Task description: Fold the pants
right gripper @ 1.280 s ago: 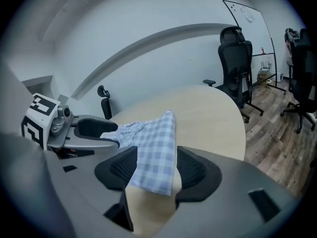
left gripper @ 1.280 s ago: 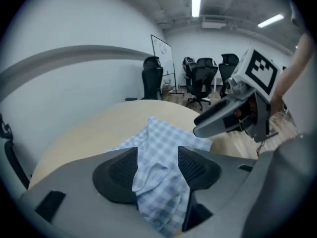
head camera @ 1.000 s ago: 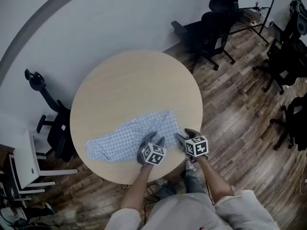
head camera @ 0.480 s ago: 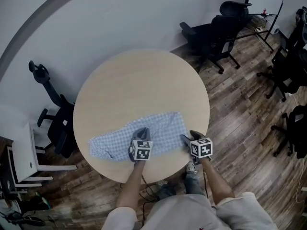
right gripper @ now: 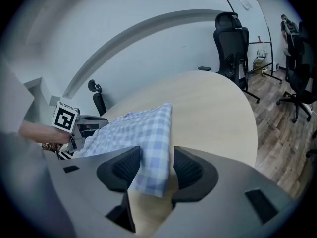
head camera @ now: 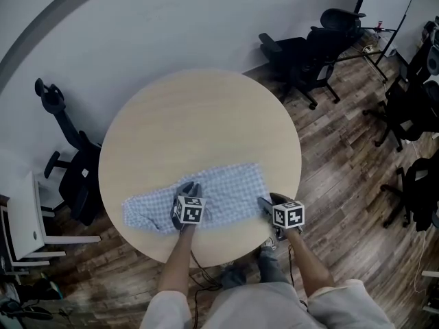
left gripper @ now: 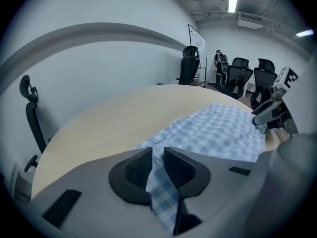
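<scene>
left tongs [head camera: 188, 189] slid left — pinching pants [head camera: 230, 186], right tongs [head camera: 263, 201] closing, open round its corner

The round table [head camera: 199, 115] with a pale wood-tone top is standing on a dark plank floor [head camera: 343, 156]. One item is lying directly on the top: blue-and-white checked pants [head camera: 226, 187]. The garment is resting flat on the near part of the top and is running from the left side toward the right. Its left end is bunching slightly, and its right end is reaching close to the near rim.
</scene>
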Demonstrator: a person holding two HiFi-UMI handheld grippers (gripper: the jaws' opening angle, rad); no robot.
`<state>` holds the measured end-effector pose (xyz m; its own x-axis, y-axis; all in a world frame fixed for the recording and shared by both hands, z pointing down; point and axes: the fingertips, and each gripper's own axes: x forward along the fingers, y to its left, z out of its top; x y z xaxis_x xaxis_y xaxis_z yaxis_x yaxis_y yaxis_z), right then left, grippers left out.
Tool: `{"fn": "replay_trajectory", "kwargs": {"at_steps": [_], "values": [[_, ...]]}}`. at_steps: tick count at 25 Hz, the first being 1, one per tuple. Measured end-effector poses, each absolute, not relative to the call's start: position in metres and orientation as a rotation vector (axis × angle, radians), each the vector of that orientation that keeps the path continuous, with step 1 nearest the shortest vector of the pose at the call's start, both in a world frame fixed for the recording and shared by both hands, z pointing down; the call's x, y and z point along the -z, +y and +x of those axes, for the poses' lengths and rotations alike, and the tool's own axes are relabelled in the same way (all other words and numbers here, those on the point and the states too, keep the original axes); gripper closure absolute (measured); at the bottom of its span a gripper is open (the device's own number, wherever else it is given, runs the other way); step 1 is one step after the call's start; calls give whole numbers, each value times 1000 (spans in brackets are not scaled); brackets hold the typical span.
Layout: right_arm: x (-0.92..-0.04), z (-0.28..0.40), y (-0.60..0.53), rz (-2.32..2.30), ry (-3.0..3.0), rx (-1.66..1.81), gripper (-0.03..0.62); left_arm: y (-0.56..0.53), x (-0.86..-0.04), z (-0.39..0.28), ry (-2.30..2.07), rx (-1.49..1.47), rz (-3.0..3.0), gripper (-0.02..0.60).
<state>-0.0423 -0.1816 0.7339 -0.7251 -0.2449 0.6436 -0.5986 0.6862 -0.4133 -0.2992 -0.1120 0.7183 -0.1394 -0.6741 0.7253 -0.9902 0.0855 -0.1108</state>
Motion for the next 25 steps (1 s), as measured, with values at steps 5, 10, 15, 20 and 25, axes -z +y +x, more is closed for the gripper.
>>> {"fn": "replay_trajectory", "kwargs": {"at_steps": [5,10,15,20,25], "values": [[-740,-40,-179,625,-2289,-861,448,-106,-697,-312,-1962,-669,1620,454],[-735,-41,-176,623,-2285,-897,467,-147,-681,-250,-1812,-709,1946,453],[-737,-37,-173,668,-2295,-921,453,-203,-675,-167,-1450,-962,2298,449],[-731,-28,-177,800,-2310,-953,424,-249,-664,-133,-1362,-874,2347,453],[-732,-24,-175,858,-2313,-990,424,-266,-667,-127,-1295,-954,2368,548]]}}
